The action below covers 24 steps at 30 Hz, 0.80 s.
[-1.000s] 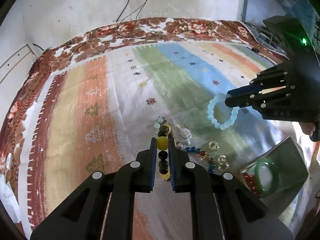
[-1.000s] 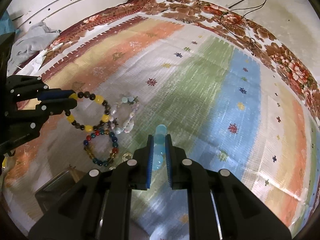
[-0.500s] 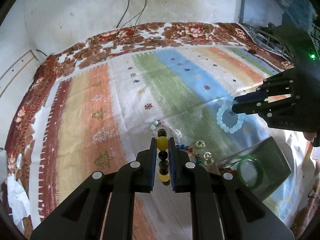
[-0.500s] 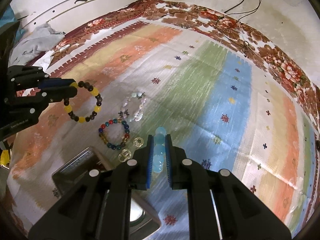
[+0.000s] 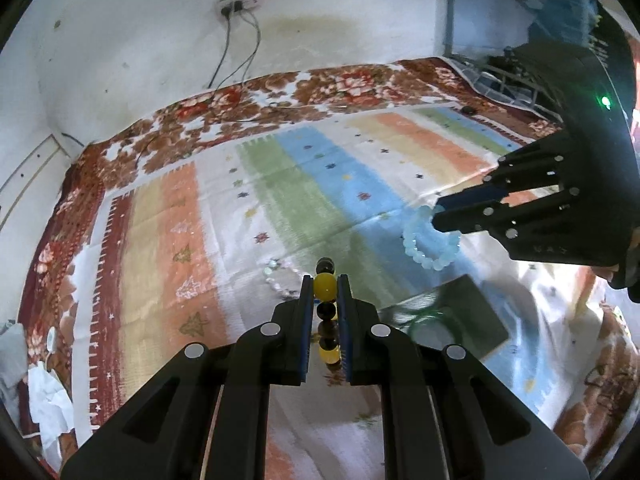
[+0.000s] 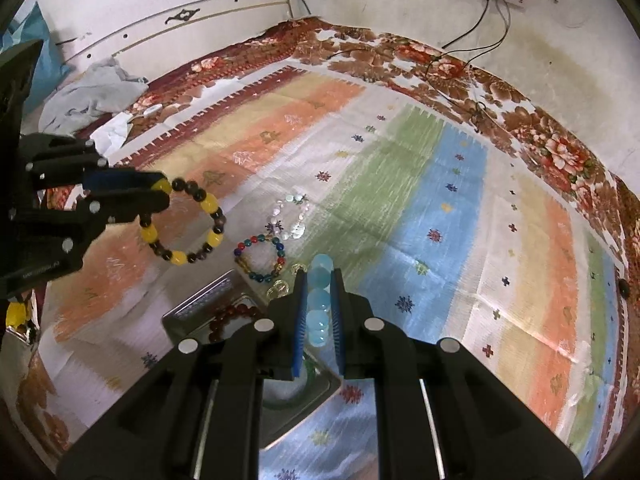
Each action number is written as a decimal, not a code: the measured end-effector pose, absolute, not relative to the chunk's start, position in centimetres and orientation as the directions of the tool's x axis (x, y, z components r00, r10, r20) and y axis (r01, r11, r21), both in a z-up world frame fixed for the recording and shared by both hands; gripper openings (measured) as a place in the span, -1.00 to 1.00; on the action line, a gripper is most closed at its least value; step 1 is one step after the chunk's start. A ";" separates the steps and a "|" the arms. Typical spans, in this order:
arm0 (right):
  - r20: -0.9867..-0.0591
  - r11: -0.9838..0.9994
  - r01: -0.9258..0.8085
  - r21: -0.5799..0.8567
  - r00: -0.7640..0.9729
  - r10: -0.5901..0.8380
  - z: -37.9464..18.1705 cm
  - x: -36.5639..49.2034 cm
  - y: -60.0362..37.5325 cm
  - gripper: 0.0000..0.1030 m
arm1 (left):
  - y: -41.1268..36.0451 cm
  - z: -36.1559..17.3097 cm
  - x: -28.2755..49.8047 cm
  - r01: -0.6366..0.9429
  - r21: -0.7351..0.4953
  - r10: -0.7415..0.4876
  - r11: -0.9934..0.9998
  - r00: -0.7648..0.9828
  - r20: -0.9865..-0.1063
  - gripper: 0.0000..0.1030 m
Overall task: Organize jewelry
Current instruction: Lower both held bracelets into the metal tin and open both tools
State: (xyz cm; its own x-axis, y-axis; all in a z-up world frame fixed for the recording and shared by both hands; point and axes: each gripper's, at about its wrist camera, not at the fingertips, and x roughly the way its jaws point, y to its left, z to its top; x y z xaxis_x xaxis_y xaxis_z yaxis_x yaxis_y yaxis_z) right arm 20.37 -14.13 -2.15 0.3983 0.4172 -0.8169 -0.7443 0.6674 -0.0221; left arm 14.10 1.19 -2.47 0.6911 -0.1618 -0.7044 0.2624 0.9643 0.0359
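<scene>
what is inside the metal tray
A dark red bead bracelet and a green bangle lie in the metal tray; the right hand-held gripper covers the rest.

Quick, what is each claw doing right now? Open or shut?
Left claw: shut on the yellow and dark round-bead bracelet.
Right claw: shut on the pale blue round-bead bracelet.

tray (image 6: 188, 312): near part hidden behind right gripper (image 6: 318, 292) | green bangle (image 5: 430, 320): motion-blurred in left view, mostly covered in right | red bead bracelet (image 6: 230, 316): partly hidden | small gold rings (image 6: 280, 289): too small to tell apart
</scene>
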 end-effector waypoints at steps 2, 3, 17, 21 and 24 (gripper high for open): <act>-0.817 0.664 -0.747 -0.012 0.390 0.424 -1.8 19.6 -14.5 -0.75 | 0.6 -2.4 13.7 0.275 0.033 -0.171 0.961 0.684 -0.709 -0.79; -0.816 0.664 -0.748 -0.014 0.391 0.425 -1.7 19.2 -14.6 -0.75 | 0.1 -2.4 13.4 0.282 0.040 -0.172 0.958 0.683 -0.710 -0.79; -0.826 0.665 -0.747 0.003 0.372 0.423 -1.8 15.4 -16.0 -0.75 | -3.1 -2.7 11.5 0.340 0.008 -0.231 0.940 0.658 -0.717 -0.79; -0.835 0.666 -0.746 -0.012 0.374 0.403 -2.1 15.4 -15.9 -0.75 | -3.5 -3.1 11.8 0.351 0.016 -0.229 0.936 0.646 -0.729 -0.79; -0.838 0.662 -0.750 -0.010 0.367 0.404 -2.3 15.5 -16.0 -0.75 | -3.4 -3.5 12.1 0.353 0.007 -0.233 0.936 0.632 -0.739 -0.78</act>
State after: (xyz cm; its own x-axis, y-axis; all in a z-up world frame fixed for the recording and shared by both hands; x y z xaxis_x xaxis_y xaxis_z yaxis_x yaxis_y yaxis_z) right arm 15.53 -16.02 -2.32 0.3667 0.4035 -0.8383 -0.7498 0.6616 -0.0095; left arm 12.06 -3.39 -3.51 0.6319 -0.2328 -0.7393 0.3530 0.9356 0.0071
